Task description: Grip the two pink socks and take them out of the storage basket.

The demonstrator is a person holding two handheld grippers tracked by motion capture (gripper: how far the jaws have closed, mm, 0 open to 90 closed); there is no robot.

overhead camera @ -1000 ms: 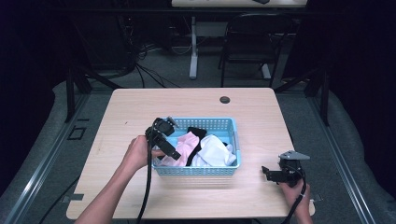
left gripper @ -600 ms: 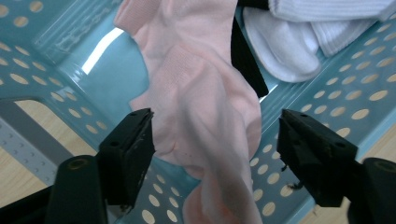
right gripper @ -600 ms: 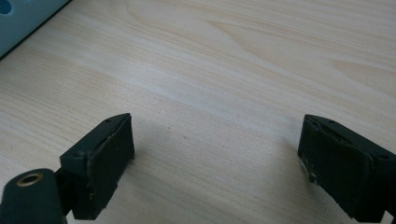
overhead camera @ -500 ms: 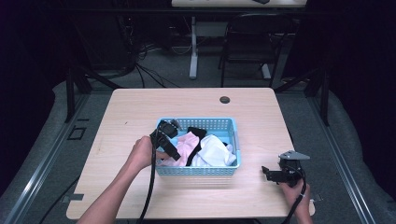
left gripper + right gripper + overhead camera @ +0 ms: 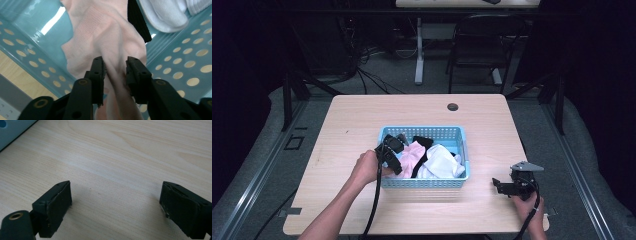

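Now my left gripper [image 5: 114, 65] has sunk into the blue basket [image 5: 422, 134] and its jaws have just been closing, pinching a fold of the pink cloth [image 5: 105, 37]; lifting looks next. My right gripper [image 5: 115, 202] waits wide open, empty, over the table [image 5: 130, 150].

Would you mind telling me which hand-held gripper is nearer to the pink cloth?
The left. The left hand-held gripper is down in the blue basket, its jaws just closing with a fold of the pink cloth between them. The right hand-held gripper rests on the table, right of the basket.
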